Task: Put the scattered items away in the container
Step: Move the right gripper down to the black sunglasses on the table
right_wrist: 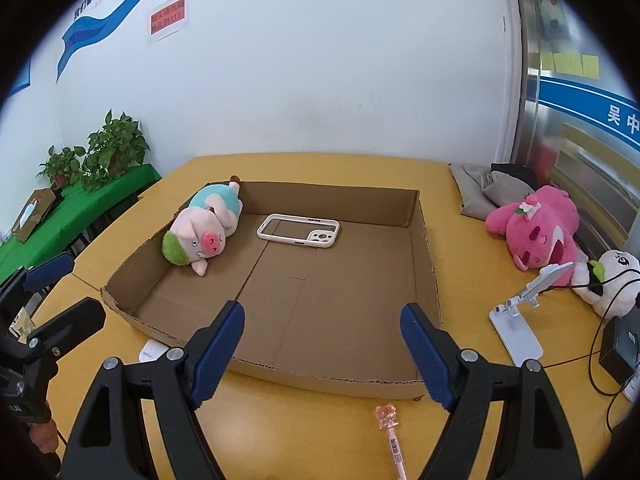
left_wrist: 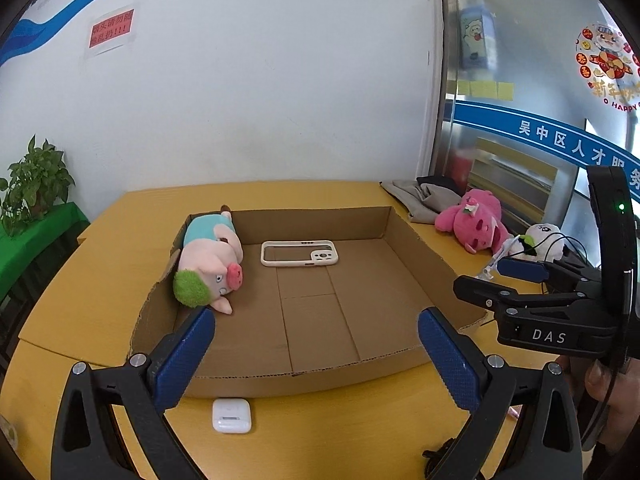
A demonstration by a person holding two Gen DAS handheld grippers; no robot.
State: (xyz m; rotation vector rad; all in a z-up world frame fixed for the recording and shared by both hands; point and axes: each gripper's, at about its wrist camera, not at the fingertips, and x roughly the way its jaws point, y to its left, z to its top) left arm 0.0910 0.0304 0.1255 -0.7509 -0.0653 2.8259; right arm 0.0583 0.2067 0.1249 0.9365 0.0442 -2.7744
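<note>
left gripper [left_wrist: 316, 320] jaws wide apart, nothing between the pads, hanging over the near rim of the box [left_wrist: 416, 240]. right gripper [right_wrist: 322, 324] jaws also apart, empty, over the near edge of the box too. in the left view the right gripper shows off to the right, held by a hand [left_wrist: 608, 384].

box is a shallow open cardboard tray on the yellow table [left_wrist: 100, 240]. inside it, ahead and left of both grippers, a pig plush [left_wrist: 208, 264] lies on its side against the left wall. ahead of the grippers near the far wall, a white phone case [left_wrist: 299, 253] lies flat on the box floor.

still outside the box: white earbud case [left_wrist: 231, 416] on the table just below the left gripper, touching nothing, close to the near wall. pink pen [right_wrist: 390, 436] on the table just below the right gripper's right finger. right of the right gripper, a white phone stand [right_wrist: 516, 328], then a pink plush [right_wrist: 536, 232] and a white plush [right_wrist: 612, 280] further right, grey cloth [right_wrist: 480, 188] behind them. black adapter [right_wrist: 620, 344] with cable at far right.
</note>
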